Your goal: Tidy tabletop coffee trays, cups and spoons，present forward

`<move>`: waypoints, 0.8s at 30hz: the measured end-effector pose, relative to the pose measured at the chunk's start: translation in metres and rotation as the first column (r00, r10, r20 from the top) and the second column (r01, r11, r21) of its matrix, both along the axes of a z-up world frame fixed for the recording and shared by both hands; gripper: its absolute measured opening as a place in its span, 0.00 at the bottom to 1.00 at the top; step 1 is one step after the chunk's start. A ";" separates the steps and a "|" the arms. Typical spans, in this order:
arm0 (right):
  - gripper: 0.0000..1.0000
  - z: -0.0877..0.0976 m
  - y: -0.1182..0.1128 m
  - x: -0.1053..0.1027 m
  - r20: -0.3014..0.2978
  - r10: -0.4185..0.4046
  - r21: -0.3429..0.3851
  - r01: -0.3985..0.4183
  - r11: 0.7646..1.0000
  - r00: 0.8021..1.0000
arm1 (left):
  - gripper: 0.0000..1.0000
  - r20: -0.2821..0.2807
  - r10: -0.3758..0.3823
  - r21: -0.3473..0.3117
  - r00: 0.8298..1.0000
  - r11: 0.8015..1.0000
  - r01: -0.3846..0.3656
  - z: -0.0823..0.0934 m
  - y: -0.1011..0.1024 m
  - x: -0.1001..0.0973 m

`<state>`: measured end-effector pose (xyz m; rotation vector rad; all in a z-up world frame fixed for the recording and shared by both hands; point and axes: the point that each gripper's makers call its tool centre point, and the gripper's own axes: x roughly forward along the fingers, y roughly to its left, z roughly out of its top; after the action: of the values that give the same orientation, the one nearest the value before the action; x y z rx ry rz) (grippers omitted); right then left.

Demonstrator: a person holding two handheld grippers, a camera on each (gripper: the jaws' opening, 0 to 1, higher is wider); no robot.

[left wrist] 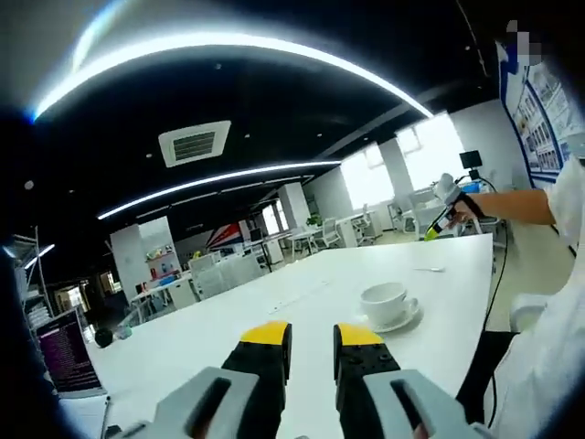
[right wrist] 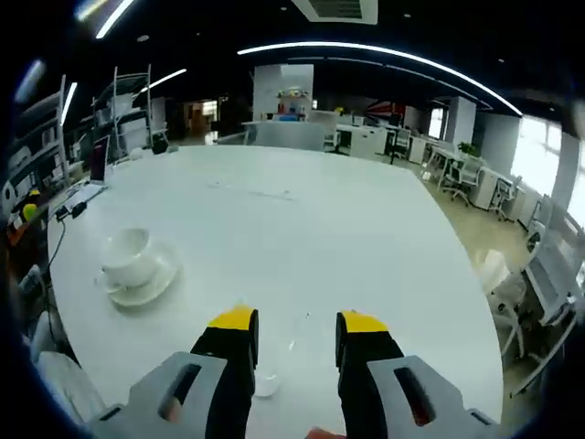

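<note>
Currently both jaws stand part-open, empty; I judge the cup (right wrist: 126, 251) fragile, so grip its saucer (right wrist: 146, 285) rim.

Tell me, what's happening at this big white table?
A person holds a yellow-tipped gripper in each hand over the long white table. Both the left gripper and the right gripper are open and empty. A white ceramic cup sits on its white saucer, untouched. A small clear spoon lies between the right gripper's jaws.
</note>
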<state>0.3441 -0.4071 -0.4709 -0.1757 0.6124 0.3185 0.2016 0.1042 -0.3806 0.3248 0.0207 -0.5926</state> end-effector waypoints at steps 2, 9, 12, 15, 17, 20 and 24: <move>0.31 -0.005 -0.004 0.008 -0.023 -0.007 -0.016 0.007 1.000 1.000 | 0.20 -0.001 -0.002 0.009 1.000 1.000 0.002 0.000 -0.001 0.000; 0.29 -0.037 0.001 0.020 -0.147 -0.007 -0.022 0.003 1.000 0.989 | 0.20 0.001 -0.006 -0.011 1.000 1.000 0.006 0.003 -0.003 0.001; 0.29 -0.051 -0.001 0.025 -0.167 -0.024 -0.053 0.015 0.998 0.986 | 0.20 -0.010 -0.009 -0.027 1.000 1.000 0.009 0.002 -0.004 0.000; 0.29 -0.060 0.000 0.027 -0.181 -0.030 -0.050 0.022 0.999 0.983 | 0.20 -0.007 -0.010 -0.031 1.000 0.999 0.010 0.002 -0.005 -0.001; 0.28 -0.066 0.001 0.027 -0.199 -0.036 -0.046 0.028 0.999 0.979 | 0.20 -0.007 -0.008 -0.033 1.000 0.999 0.008 0.003 -0.005 -0.001; 0.27 -0.072 0.000 0.027 -0.210 -0.041 -0.055 0.030 0.998 0.977 | 0.20 -0.010 -0.008 -0.028 1.000 1.000 0.008 0.002 -0.004 -0.001; 0.26 -0.079 0.001 0.026 -0.224 -0.050 -0.066 0.036 0.997 0.973 | 0.20 -0.009 0.005 -0.041 1.000 0.999 -0.006 0.004 0.000 -0.001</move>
<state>0.3703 -0.4063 -0.5501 -0.1861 0.8509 0.2793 0.2008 0.1043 -0.3766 0.2824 0.0181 -0.5883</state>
